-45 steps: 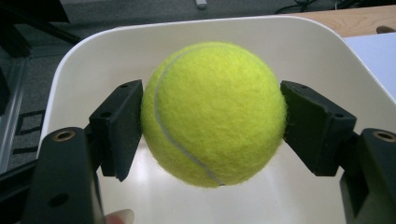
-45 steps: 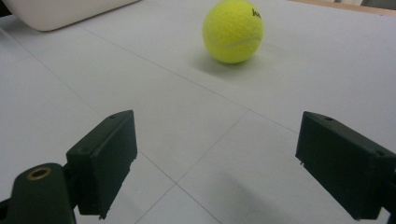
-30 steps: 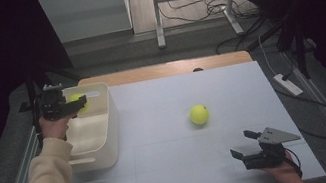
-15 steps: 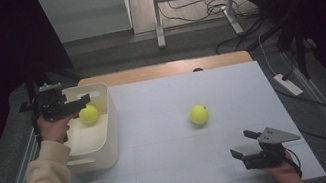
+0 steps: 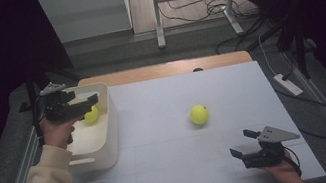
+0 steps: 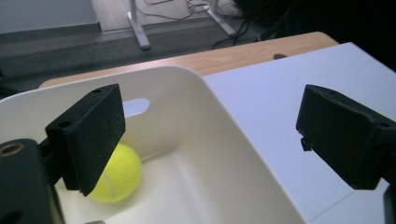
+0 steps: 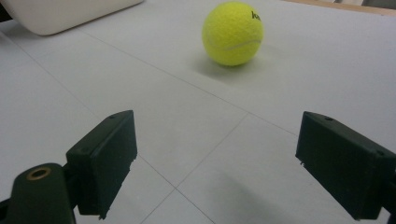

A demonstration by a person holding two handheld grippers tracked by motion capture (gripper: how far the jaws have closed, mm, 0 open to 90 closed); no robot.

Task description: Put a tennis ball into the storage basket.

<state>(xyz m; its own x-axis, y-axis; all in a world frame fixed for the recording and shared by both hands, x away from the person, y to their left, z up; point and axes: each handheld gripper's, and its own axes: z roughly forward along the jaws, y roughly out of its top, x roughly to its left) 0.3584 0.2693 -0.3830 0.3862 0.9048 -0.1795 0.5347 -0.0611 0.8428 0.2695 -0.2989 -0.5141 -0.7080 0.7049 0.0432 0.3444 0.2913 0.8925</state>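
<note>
A yellow tennis ball [image 5: 90,115] [image 6: 116,179] lies inside the cream bin [image 5: 110,112] [image 6: 224,154] at the table's left. My left gripper [image 5: 86,102] [image 6: 212,135] hovers over the bin, open and empty, jaws wide apart above the ball. A second tennis ball [image 5: 199,114] [image 7: 233,32] rests on the white tabletop right of centre. My right gripper [image 5: 241,143] [image 7: 219,163] sits low near the front right edge, open, pointing toward that ball from some distance.
The white tabletop [image 5: 169,136] spreads between bin and right gripper. A wooden strip [image 5: 167,69] runs along the far edge. Beyond it stand a metal stand [image 5: 156,16] and loose cables [image 5: 217,6] on the floor. A power strip [image 5: 287,83] lies off the right side.
The ball that my left gripper held above the bin a second ago has dropped into the bin; the jaws now stand open. The right gripper stayed put.
</note>
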